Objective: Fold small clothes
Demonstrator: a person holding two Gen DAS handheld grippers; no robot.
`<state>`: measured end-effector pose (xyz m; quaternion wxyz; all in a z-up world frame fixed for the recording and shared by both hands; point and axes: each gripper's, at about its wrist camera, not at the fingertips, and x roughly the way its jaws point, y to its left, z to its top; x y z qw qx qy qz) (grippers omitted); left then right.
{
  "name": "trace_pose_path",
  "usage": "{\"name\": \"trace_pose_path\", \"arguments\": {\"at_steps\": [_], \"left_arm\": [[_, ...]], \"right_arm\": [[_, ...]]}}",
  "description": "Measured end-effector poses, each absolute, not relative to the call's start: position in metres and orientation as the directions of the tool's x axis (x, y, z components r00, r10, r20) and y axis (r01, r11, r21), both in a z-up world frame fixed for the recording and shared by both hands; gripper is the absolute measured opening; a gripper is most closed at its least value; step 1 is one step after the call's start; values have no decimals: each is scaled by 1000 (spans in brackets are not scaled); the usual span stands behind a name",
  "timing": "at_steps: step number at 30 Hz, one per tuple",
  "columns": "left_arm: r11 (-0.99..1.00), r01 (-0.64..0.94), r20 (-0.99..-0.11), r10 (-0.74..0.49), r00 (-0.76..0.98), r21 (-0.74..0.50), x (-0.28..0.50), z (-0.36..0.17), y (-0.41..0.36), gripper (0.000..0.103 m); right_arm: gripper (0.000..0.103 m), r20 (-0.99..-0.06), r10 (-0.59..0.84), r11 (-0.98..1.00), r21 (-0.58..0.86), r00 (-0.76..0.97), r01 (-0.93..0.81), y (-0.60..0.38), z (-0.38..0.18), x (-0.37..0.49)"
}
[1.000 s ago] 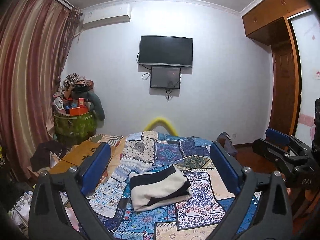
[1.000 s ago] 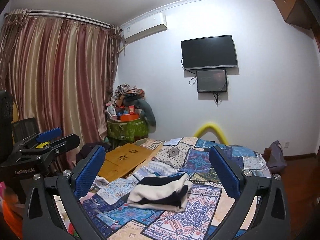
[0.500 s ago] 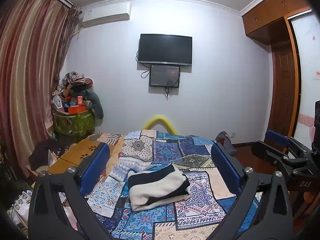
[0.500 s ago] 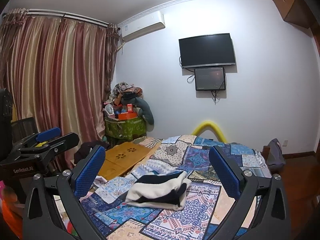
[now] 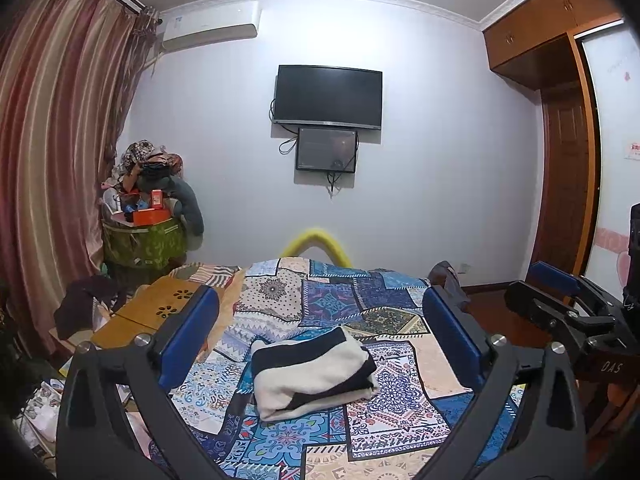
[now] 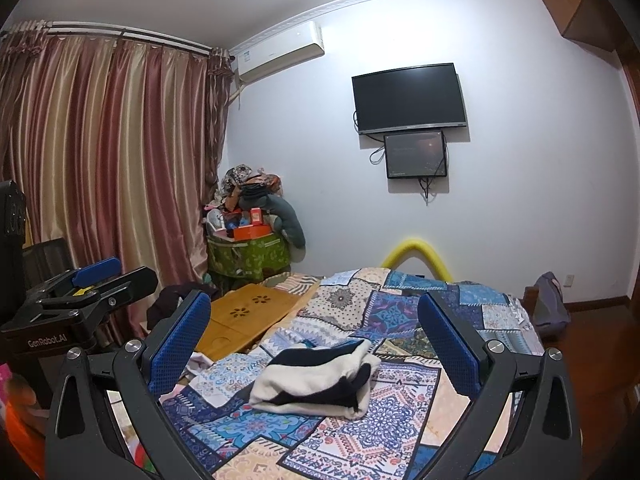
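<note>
Your left gripper has its blue-padded fingers spread wide with nothing between them, and your right gripper is the same, fingers parted and empty; both are held up and back from the bed, level and pointed toward the far wall. Framed between each pair sits the black-and-white garment, folded into a compact bundle and lying on the patchwork quilt near the middle of the bed, touched by neither tool. It looks like a finished fold, so the step in hand is probably a check and a retreat: keep both grippers clear so you don't snag a loose layer, and look along the open edge on the right side of the bundle, where the layers stack slightly unevenly. If you want it tidier, come down flat from above and press rather than pinch, since a pinch would likely drag the soft knit and open the fold. Beside the bed, the wooden lap table leaves your left side little room.
</note>
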<state>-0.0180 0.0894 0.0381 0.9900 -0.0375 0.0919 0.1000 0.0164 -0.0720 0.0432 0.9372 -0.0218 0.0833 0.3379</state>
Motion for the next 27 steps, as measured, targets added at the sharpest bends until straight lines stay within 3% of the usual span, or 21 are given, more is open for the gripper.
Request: {"name": "trace_pose_path", "arguments": {"at_steps": [27], "left_arm": [[988, -148, -209, 135, 968, -49, -15, 35, 93, 103]], "right_arm": [[103, -162, 625, 777, 30, 764, -629, -75, 48, 15]]}}
